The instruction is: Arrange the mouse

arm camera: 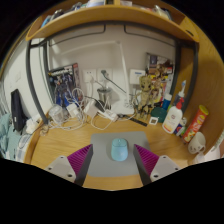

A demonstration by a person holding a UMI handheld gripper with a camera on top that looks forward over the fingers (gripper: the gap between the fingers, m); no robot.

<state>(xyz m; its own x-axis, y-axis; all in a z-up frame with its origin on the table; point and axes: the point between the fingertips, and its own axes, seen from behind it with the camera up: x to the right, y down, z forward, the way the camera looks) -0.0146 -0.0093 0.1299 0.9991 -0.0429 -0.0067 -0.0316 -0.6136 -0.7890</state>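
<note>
A pale blue-white mouse (119,149) lies on a grey mouse mat (114,166) on the wooden desk (60,148). My gripper (113,158) is open, its two pink-padded fingers (76,162) standing wide at either side of the mat. The mouse sits between the fingers and a little ahead of them, with a clear gap on each side. Neither finger touches it.
Along the back wall lie tangled white cables and plugs (70,108), a dark device (18,108) at the left, a figure-like clutter (150,95), a white bottle (173,118) and an orange-topped can (200,122) at the right. A wooden shelf (110,12) runs overhead.
</note>
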